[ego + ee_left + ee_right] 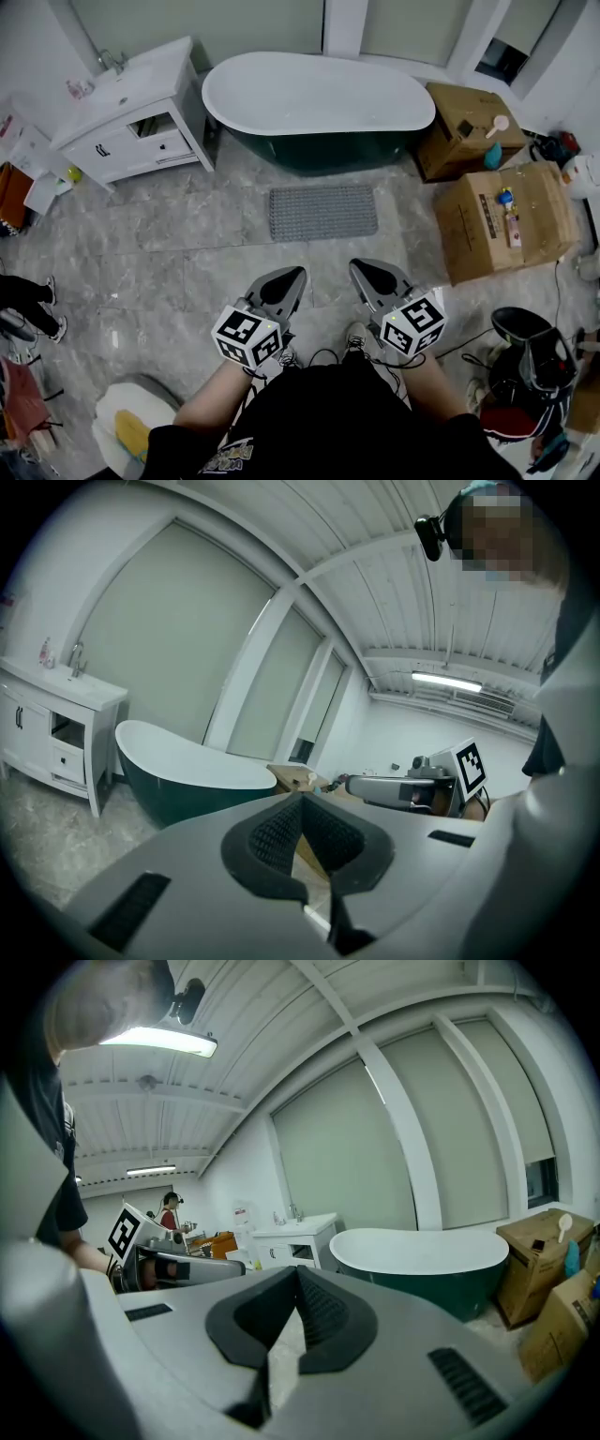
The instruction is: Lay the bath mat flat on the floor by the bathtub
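Fingers of the left gripper [300, 803] meet at their tips with nothing between them. We note the same for the right gripper [298, 1277]: fingers closed, empty. Both grippers sit side by side, well back from the white oval bathtub with the dark green outer shell [319, 108], and point toward it.

We find the grey rectangular bath mat with a nubby surface [323, 212] lying flat on the grey marbled tile floor [187, 244], just in front of the bathtub. Its long edge runs parallel to the tub's side. It is between bathtub and grippers, touched by neither.

As we face the bathtub, a white vanity cabinet with a sink [131, 122] stands to its left and brown cardboard boxes [469, 131] to its right.
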The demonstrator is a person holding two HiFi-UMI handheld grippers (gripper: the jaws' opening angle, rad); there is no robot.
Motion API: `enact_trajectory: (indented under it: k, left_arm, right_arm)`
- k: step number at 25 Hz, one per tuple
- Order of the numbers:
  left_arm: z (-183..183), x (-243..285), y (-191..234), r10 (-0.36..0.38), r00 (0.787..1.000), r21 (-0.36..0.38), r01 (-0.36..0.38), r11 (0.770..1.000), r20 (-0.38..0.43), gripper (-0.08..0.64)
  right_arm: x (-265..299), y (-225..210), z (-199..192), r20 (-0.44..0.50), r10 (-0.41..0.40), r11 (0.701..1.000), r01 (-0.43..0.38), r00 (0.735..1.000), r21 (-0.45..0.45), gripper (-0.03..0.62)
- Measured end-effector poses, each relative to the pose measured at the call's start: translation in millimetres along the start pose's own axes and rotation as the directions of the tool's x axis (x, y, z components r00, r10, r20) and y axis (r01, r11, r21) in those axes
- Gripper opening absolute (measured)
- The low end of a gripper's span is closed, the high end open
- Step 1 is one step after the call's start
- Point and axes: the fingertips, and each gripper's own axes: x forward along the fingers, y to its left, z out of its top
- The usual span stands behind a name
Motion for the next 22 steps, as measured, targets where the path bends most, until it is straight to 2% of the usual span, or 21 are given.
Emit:
enact_trajectory:
  k: [22]
  left_arm:
    - [-0.9,7.3,-22.5,0.007,1.0,0.0,-0.007,1.0,0.012,0.015]
  right_arm:
    - [-12.8,-6.1,0.4,0.014,0.02,1.0,-0.02,1.0,0.006,0.017]
